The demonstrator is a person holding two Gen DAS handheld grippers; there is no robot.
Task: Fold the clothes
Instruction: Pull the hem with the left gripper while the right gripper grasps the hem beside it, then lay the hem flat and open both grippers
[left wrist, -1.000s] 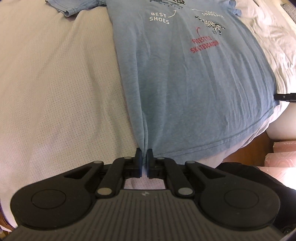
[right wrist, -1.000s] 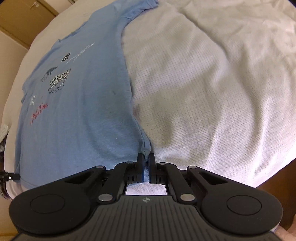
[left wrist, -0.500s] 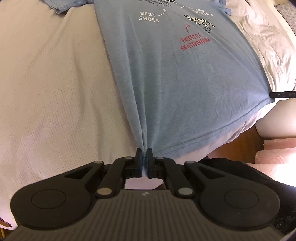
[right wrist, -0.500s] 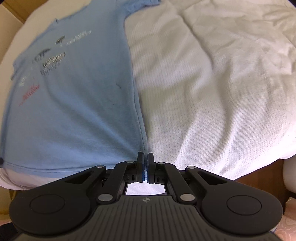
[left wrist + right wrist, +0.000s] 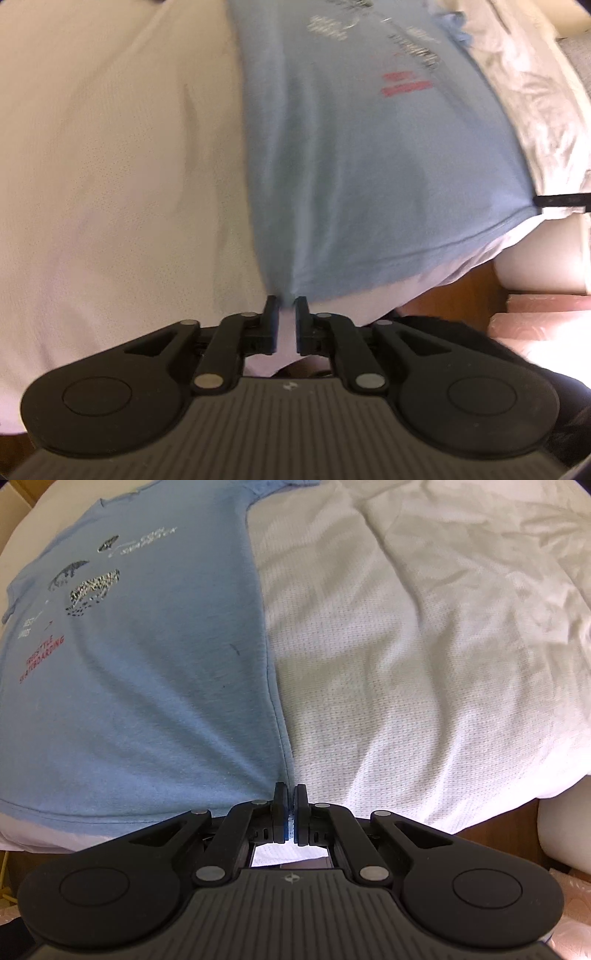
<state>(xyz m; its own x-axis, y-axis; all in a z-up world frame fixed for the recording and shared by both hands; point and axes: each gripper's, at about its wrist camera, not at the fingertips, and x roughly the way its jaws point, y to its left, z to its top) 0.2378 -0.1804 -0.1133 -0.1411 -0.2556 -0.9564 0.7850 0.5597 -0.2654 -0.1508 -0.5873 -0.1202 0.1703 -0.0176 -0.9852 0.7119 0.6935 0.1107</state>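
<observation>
Blue T-shirt (image 5: 147, 686) lies flat on the white bed (image 5: 424, 664), print at 10 o'clock. Right gripper (image 5: 290, 805) is clamped on its hem corner. Left gripper (image 5: 285, 317) at 6 o'clock, jaws opening, the other corner just at the fingertips, unpinched.

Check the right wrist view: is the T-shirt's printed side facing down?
No, the blue T-shirt lies print side up, its red lettering showing.

A bed (image 5: 424, 672) is covered by a white textured blanket (image 5: 110, 166), on which a blue printed T-shirt (image 5: 147, 701) is spread flat, its hem at the edge.
</observation>
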